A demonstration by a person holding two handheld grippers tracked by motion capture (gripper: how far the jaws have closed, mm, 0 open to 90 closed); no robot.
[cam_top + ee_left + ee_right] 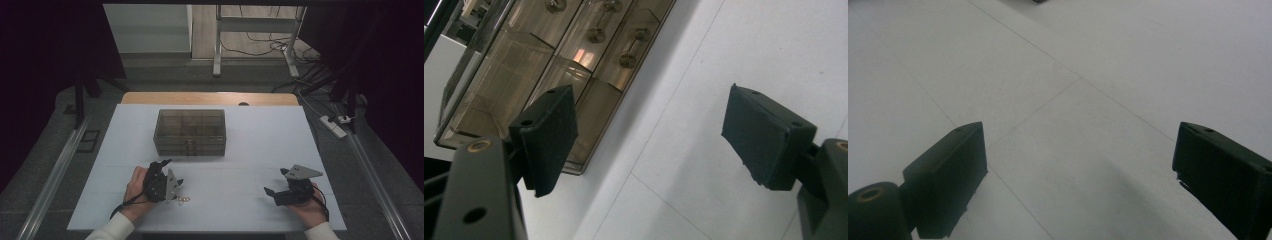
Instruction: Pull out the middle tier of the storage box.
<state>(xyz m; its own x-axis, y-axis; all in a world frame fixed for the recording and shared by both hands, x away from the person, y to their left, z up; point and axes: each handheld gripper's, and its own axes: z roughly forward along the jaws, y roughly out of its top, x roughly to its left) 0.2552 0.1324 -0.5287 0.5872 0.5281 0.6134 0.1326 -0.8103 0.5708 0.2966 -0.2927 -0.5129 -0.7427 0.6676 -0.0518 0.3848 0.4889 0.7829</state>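
Note:
A smoky clear drawer cabinet point(189, 132) with small metal knobs stands at the middle of the white table point(250, 135). In the left gripper view the cabinet point(549, 65) lies tilted beyond my left gripper point(649, 135), whose jaws stand wide apart with nothing between them. In the high view the left gripper point(161, 172) sits near the front left, just short of the cabinet. A small pale beaded object point(183, 199) lies on the table beside it. My right gripper point(272, 195) rests at the front right, and the right gripper point(1078, 170) is open over bare table.
The table's wooden far edge point(210, 98) shows behind the white surface. A metal stand point(256, 35) and cables lie on the floor beyond. A power strip point(334, 126) sits on the floor to the right. Metal rails point(55, 175) run along both sides.

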